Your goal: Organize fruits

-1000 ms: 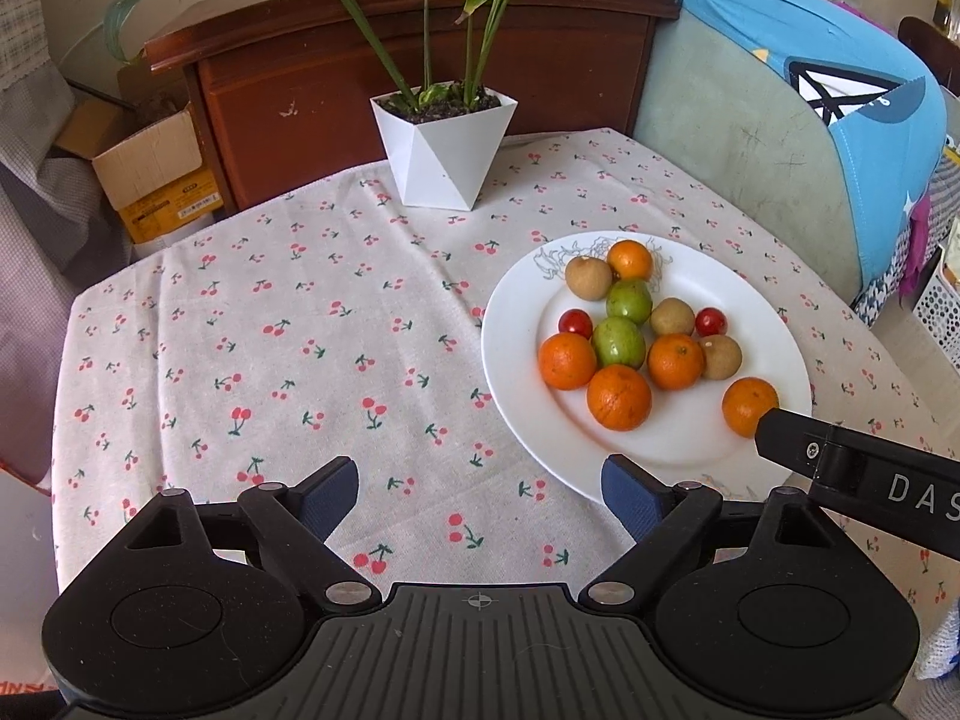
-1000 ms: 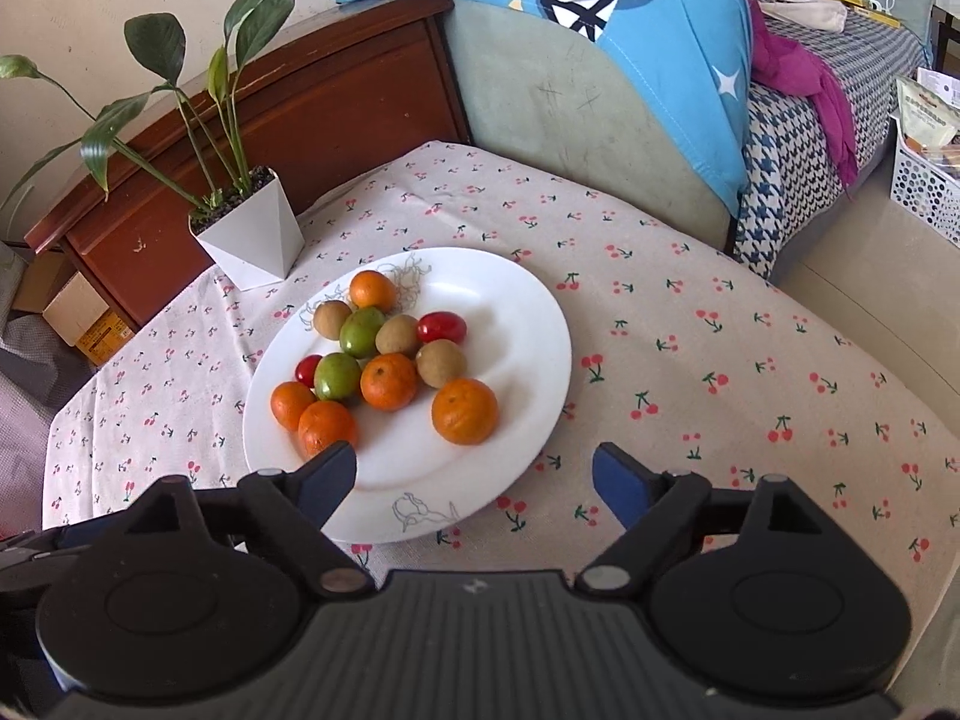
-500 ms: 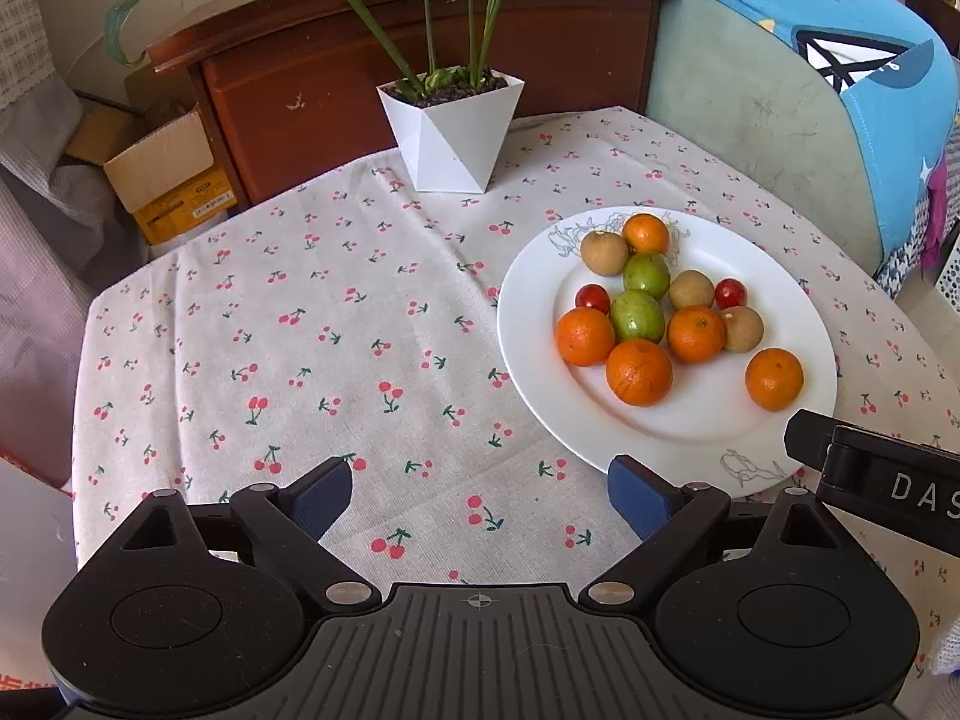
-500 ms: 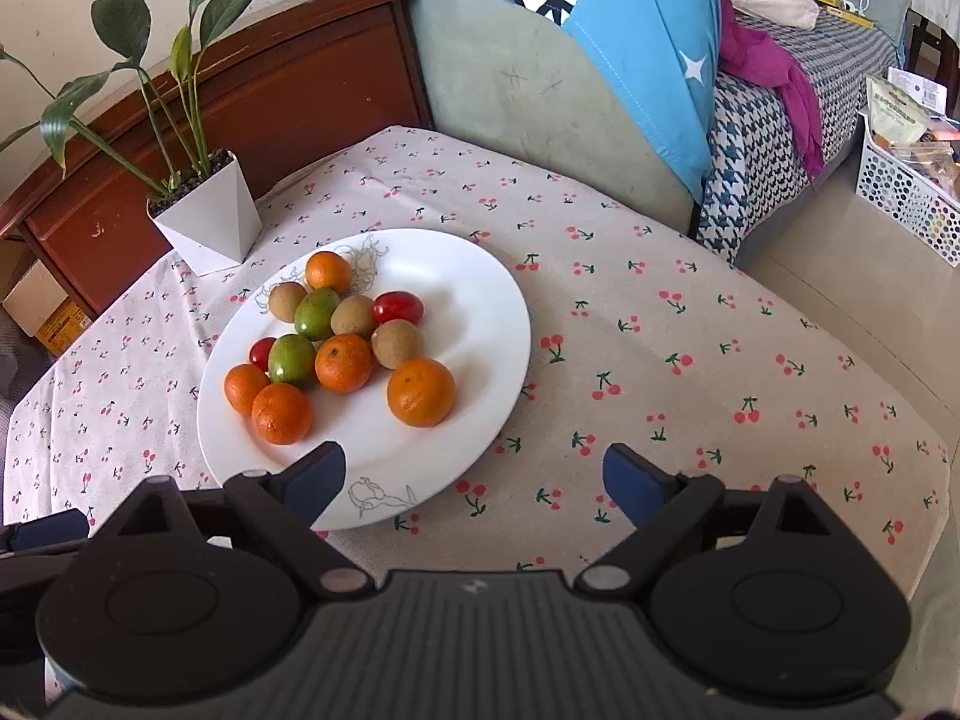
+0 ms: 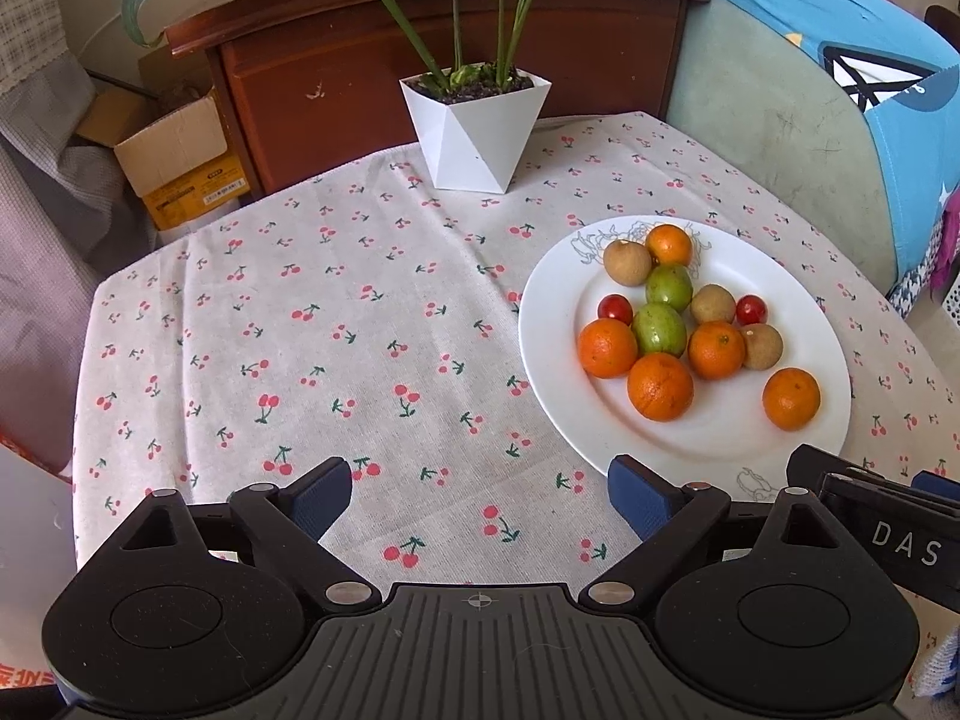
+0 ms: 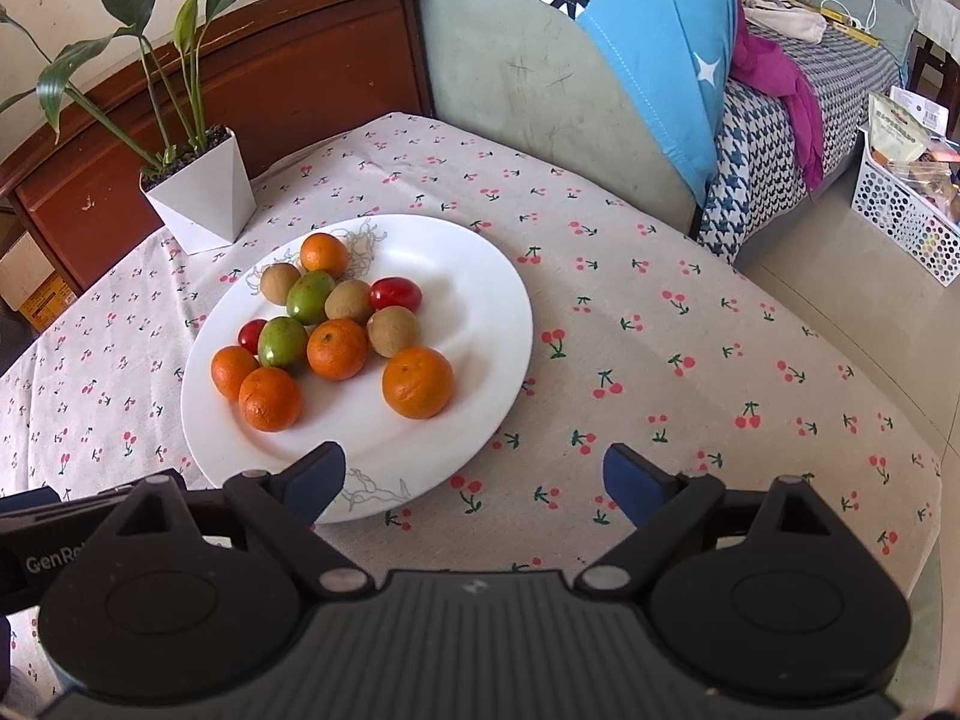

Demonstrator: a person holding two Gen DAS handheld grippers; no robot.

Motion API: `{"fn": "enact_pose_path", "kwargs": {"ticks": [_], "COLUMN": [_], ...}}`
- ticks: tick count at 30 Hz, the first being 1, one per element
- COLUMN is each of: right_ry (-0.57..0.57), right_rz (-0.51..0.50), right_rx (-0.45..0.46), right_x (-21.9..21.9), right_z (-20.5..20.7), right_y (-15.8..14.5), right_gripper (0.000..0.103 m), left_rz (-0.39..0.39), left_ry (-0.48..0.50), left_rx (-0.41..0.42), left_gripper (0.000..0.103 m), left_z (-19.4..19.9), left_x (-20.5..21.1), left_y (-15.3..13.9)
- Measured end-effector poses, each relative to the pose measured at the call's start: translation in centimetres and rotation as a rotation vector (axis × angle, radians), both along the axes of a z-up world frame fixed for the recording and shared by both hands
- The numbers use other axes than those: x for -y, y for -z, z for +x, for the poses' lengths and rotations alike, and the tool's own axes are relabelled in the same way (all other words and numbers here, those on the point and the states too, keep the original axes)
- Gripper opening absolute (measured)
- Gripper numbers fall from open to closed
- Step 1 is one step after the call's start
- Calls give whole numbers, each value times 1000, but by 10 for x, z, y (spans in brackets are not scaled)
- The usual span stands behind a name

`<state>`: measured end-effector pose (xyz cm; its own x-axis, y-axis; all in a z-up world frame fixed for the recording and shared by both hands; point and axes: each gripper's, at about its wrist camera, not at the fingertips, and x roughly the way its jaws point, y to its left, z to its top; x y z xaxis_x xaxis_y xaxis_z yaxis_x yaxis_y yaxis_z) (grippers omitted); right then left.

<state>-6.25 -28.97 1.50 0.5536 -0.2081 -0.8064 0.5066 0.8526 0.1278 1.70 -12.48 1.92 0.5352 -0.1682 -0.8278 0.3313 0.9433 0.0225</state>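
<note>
A white plate (image 5: 558, 324) (image 6: 480, 312) on the cherry-print tablecloth holds mixed fruit: several oranges, one lying apart (image 5: 791, 399) (image 6: 417, 382), two green fruits (image 5: 659, 330), brown round fruits (image 5: 627, 262) and two red cherry tomatoes (image 5: 615, 308). My left gripper (image 5: 480, 498) is open and empty, above the cloth left of the plate. My right gripper (image 6: 474, 483) is open and empty, its left finger over the plate's near rim.
A white pot with a green plant (image 5: 477, 126) (image 6: 201, 195) stands at the table's far side before a wooden headboard. A cardboard box (image 5: 180, 162) sits far left. A padded chair with a blue cover (image 6: 600, 60) stands right, a white basket (image 6: 906, 216) on the floor.
Both grippers have drawn back and shifted a little; the plate sits slightly farther right in the left wrist view. The fruit has not moved. Both stay open.
</note>
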Motion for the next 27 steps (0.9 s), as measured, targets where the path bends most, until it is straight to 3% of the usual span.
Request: {"fn": "enact_pose_path", "kwargs": {"ticks": [27], "right_ry": [-57], "right_rz": [-19], "right_rx": [18], "right_x": [-14], "right_z": [2], "right_y": [0], "right_gripper": [92], "left_rz": [21], "left_ry": [-18], "left_rx": [13], "left_gripper": [94], "left_z": [0], "left_x": [-9], "left_y": [4]}}
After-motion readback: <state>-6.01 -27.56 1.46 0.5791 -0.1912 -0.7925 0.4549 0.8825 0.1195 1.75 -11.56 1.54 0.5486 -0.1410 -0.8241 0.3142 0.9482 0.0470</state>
